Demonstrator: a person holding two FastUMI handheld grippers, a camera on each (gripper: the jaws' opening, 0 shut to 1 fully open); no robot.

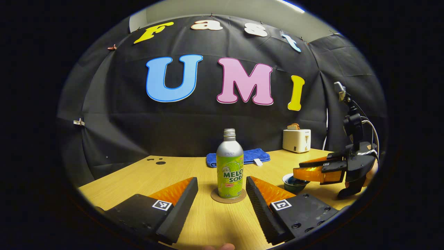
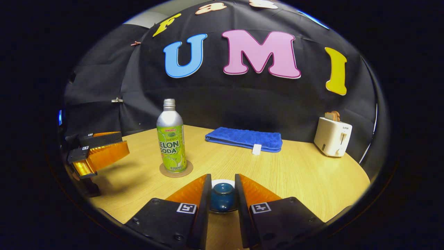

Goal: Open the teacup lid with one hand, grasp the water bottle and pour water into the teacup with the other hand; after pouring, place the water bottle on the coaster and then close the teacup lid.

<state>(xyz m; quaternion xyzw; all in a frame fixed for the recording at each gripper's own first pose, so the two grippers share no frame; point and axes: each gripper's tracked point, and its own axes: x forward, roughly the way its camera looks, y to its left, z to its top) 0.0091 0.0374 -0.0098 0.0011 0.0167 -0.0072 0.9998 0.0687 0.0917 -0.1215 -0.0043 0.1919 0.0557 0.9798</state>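
The water bottle (image 1: 229, 164) stands upright on a round coaster (image 1: 228, 196) near the middle of the wooden bench (image 1: 138, 177), its cap off. In the left gripper view the left gripper (image 1: 222, 194) sits low in front of it with its fingers spread wide, one on each side of the coaster and apart from the bottle, holding nothing.

To the right of the bottle sits the teacup (image 1: 293, 182), a small dark blue cup with a white rim. In the right gripper view the right gripper (image 2: 222, 189) is down over the cup, and its fingers stand close on either side of the blue knob of the lid (image 2: 222, 195); whether both press on it I cannot tell.

At the far side of the bench lie a folded blue towel (image 2: 244, 138) and, farther right, a white toaster (image 2: 332, 137) with toast in its slot.
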